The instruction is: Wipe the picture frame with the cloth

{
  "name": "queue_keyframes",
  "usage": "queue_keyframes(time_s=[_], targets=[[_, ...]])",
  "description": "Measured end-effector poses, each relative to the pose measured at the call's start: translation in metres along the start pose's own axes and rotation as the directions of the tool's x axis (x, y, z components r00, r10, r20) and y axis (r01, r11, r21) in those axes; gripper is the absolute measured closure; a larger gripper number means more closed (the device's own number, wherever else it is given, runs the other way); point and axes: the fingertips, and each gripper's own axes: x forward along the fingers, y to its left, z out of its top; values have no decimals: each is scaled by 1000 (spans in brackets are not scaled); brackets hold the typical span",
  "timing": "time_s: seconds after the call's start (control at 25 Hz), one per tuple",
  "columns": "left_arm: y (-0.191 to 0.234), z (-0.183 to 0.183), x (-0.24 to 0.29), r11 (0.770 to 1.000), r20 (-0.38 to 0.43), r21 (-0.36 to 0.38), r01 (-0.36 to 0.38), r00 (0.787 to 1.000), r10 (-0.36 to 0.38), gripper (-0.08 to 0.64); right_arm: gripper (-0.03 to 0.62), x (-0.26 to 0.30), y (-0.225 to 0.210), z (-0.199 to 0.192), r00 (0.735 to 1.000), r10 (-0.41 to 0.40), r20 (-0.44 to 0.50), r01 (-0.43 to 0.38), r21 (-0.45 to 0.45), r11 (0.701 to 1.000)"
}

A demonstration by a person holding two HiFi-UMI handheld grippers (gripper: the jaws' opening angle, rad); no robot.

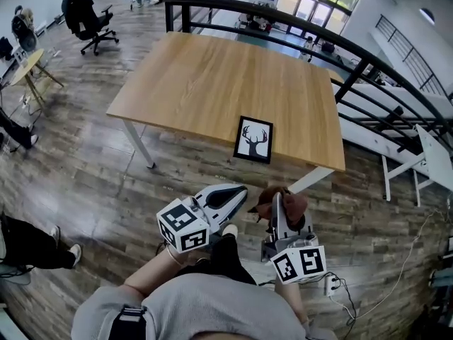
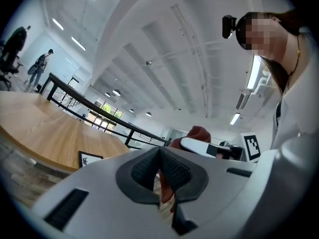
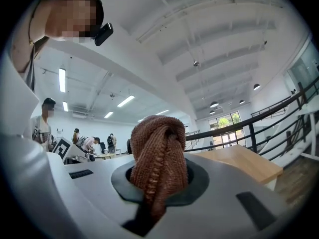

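Since the right gripper point(image 1: 277, 200) squeezes the brown cloth point(image 1: 294, 205) into a ball, hard jaws might scrape the picture frame point(image 1: 253, 139), lying at twelve o'clock by the table point(image 1: 205, 83) edge; a push could slide it off. The left gripper point(image 1: 239, 192) is closed, probably on nothing.

Cloth point(image 3: 158, 148) bunching between right gripper point(image 3: 159, 176) jaws, hiding their inner faces; picture frame point(image 2: 89, 159) peeking half-covered behind left gripper point(image 2: 160, 168).

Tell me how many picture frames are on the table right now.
1. The picture frame lies flat near the table's near edge, toward its right corner. Almost the whole table shows in the head view, so a hidden one is unlikely.
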Motion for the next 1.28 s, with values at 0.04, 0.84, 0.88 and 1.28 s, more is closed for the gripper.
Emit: queue_keyframes(time_s=[0.04, 0.84, 0.88, 1.28], targets=[[-7, -2, -6, 1000, 0, 20, -17, 1000, 17, 551, 547, -10, 5, 0, 1000, -19, 6, 19, -3, 1000], [-76, 7, -38, 976, 104, 111, -185, 979, 173, 551, 548, -82, 47, 21, 999, -28, 31, 30, -70, 997], [-78, 9, -37, 975, 110, 115, -188, 978, 176, 552, 548, -83, 46, 22, 999, -26, 28, 28, -70, 997], [-92, 14, -30, 973, 123, 129, -192, 977, 177, 552, 548, -90, 46, 30, 1000, 3, 30, -1, -72, 997]])
